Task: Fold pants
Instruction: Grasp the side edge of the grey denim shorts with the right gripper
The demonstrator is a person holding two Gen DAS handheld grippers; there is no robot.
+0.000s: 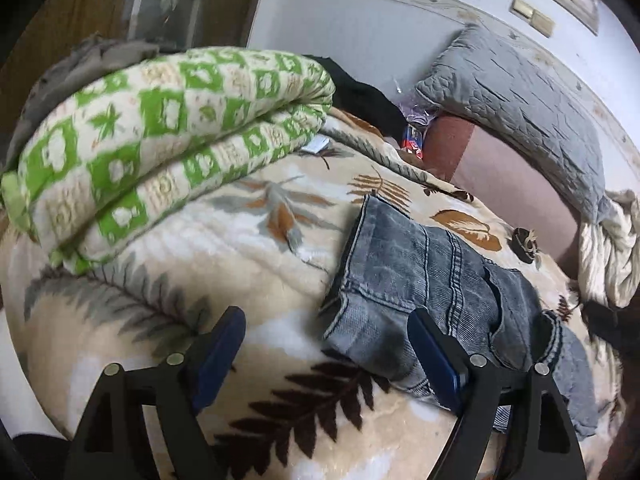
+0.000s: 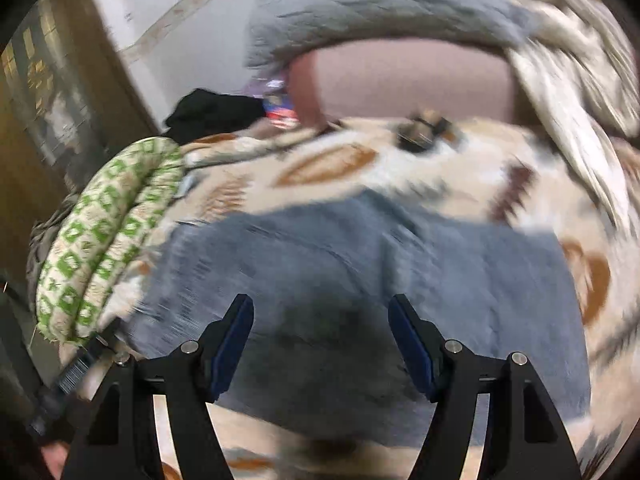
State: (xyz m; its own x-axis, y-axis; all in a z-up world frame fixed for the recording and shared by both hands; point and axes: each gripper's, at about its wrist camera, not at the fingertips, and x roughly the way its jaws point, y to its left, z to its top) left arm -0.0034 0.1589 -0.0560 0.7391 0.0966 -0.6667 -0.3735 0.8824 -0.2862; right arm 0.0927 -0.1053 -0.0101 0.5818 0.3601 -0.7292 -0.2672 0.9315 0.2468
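Blue pads sit nearest you in both views, and both pairs stand spread with nothing pinched. Your left gripper (image 1: 326, 354) hangs over the leaf-print blanket (image 1: 248, 248), its right-hand pad above the near corner of the jeans (image 1: 424, 276); its other pad is over bare blanket. Your right gripper (image 2: 320, 350) hovers above the middle of the denim in a badly blurred view, so you cannot read seams or hems there.

From the left wrist view, the jeans look already doubled into a compact bundle lying on the blanket, stitched seams up, one loose flap trailing toward the right edge. If another fold is wanted, judge it this way: take two corners of the same short edge, one per gripper, pinch through all layers, lift together and lay the edge over evenly. Square the trailing flap first, or the stack will likely skew.

Open blanket lies left of and beyond the denim, enough to work in. Mind the folded green-checked quilt (image 1: 172, 144) close on the left, and the grey pillow (image 1: 516, 112) beyond, well apart. On the right, a cream throw (image 1: 608, 252) crowds the edge.
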